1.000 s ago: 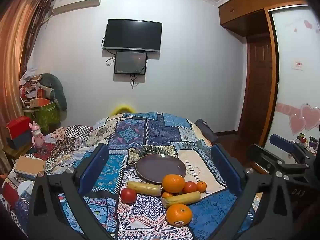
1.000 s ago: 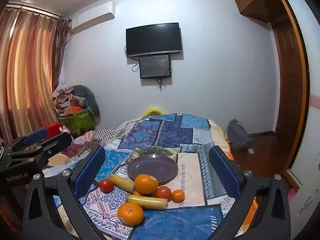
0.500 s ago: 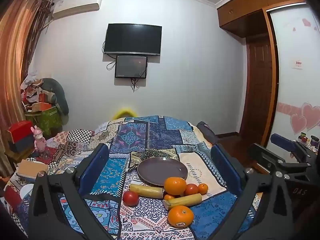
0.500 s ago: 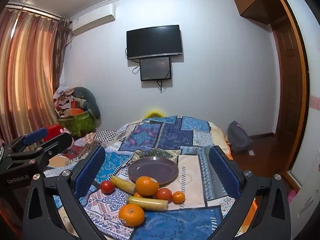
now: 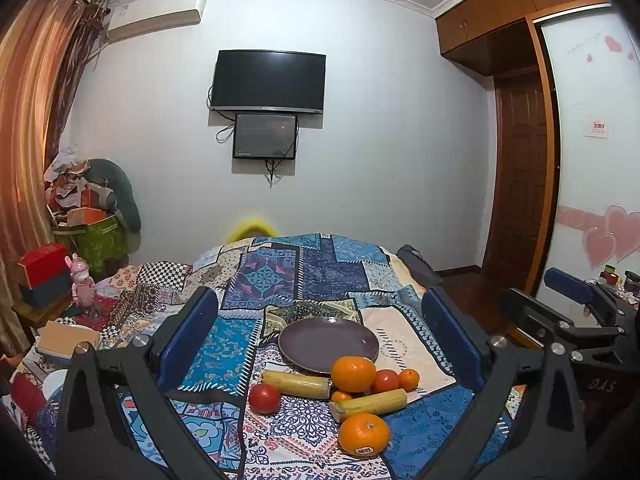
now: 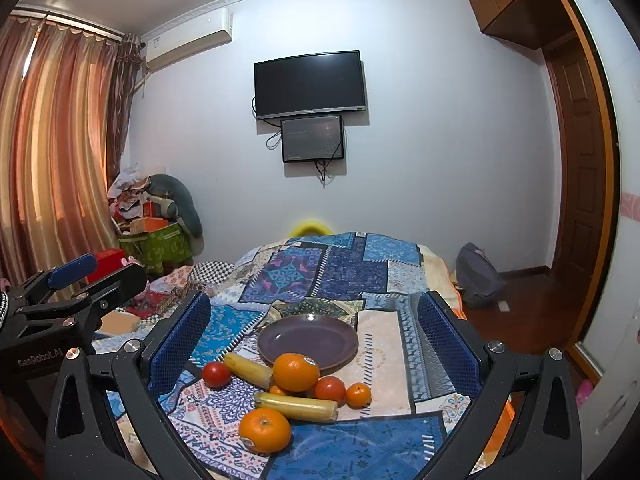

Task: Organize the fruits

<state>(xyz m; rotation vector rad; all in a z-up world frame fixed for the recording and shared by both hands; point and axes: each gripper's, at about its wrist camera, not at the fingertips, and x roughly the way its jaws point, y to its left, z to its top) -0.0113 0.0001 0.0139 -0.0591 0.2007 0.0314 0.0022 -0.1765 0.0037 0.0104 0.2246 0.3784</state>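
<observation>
An empty dark purple plate [image 5: 328,344] [image 6: 308,342] lies on the patchwork bedspread [image 5: 304,272]. In front of it lie two large oranges [image 5: 363,434] [image 6: 296,372], two bananas [image 5: 296,384] [image 6: 296,404], two tomatoes [image 5: 265,398] [image 6: 329,389] and small tangerines [image 5: 408,379] [image 6: 358,395]. My left gripper [image 5: 320,344] is open and empty, held above and short of the fruit. My right gripper [image 6: 314,340] is open and empty too, also short of the fruit. Each gripper shows at the edge of the other's view.
The bed fills the middle. Cluttered boxes and a green bag [image 6: 156,240] stand at the left by the curtain. A book [image 5: 66,340] and a pink toy [image 5: 82,282] sit left of the bed. A backpack [image 6: 478,276] lies on the floor at right.
Both wrist views have shifted slightly; the fruit and plate sit a little lower in frame. Nothing on the bed has moved, and both grippers stay open.
</observation>
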